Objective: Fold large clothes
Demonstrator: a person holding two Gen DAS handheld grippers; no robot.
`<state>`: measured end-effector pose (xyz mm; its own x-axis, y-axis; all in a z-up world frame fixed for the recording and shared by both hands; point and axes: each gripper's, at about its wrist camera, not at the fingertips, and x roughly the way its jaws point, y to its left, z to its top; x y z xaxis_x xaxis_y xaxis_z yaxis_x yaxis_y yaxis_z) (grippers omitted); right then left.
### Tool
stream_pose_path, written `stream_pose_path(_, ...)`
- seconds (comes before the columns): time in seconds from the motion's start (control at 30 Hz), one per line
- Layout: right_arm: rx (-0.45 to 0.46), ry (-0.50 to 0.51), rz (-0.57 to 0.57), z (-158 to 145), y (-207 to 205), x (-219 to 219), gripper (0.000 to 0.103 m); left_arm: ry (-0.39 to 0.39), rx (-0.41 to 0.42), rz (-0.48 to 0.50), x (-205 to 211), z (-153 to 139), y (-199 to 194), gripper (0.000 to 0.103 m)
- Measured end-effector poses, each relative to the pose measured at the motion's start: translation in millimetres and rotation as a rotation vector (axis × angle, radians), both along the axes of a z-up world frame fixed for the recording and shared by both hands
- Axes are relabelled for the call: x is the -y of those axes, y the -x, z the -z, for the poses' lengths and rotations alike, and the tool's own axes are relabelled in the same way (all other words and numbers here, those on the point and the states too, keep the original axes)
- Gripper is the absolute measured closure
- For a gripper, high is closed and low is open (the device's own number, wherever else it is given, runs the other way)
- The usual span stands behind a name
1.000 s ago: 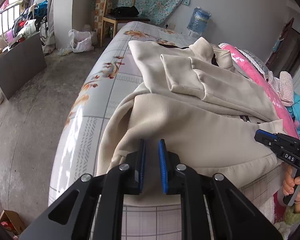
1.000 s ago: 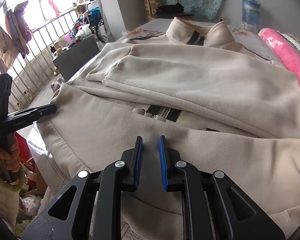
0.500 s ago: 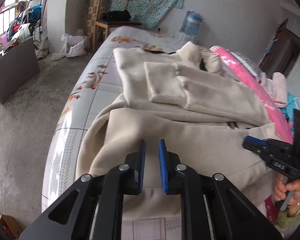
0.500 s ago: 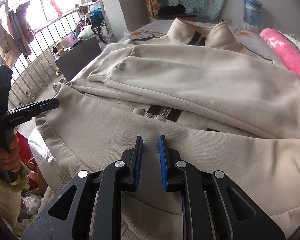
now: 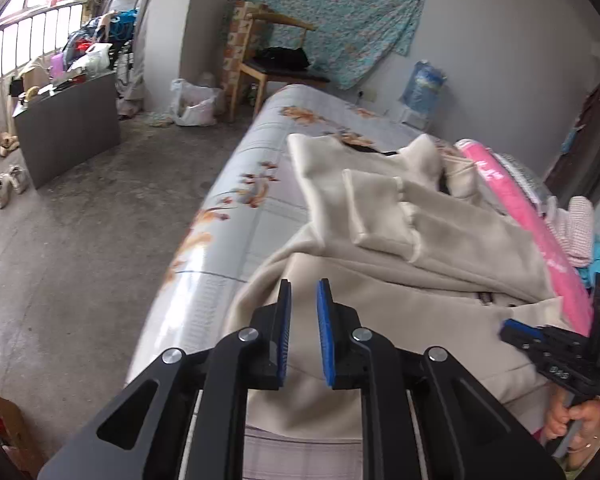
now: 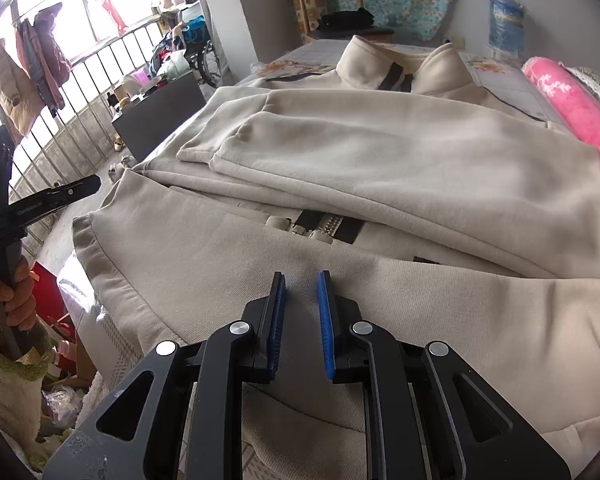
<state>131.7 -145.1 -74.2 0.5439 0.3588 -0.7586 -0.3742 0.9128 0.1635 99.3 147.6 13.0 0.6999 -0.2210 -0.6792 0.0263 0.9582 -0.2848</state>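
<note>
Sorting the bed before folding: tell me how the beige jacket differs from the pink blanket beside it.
The beige jacket is plain and pale; the pink blanket is bright with a white pattern. The jacket lies spread flat across the bed, sleeves folded over its front; the blanket is bunched into a long roll along one side. Both are soft fabric on the bed.

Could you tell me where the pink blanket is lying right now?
The pink blanket lies along the bed's right side in both wrist views, directly beside the beige jacket.
</note>
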Motion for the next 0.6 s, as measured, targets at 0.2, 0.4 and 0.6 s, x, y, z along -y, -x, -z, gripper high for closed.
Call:
stream_pose_path(0.2, -0.004, -0.006, 0.003, 0.2, -0.2, 0.6, 0.09, -0.039, -0.036, 0.298, 89.6, 15.1, 12.7, 0.09)
stream_pose_path(0.4, -0.004, 0.01, 0.015, -3.8, 2.5, 2.1, 0.09, -0.152, -0.043, 0.317, 121.6, 35.8, 20.4, 0.09)
stream_pose_path(0.6, 0.088, 0.017, -0.028, -30.1, 55.1, 19.9, 0.082, -0.135, -0.062, 0.313, 117.1, 34.8, 16.1, 0.09)
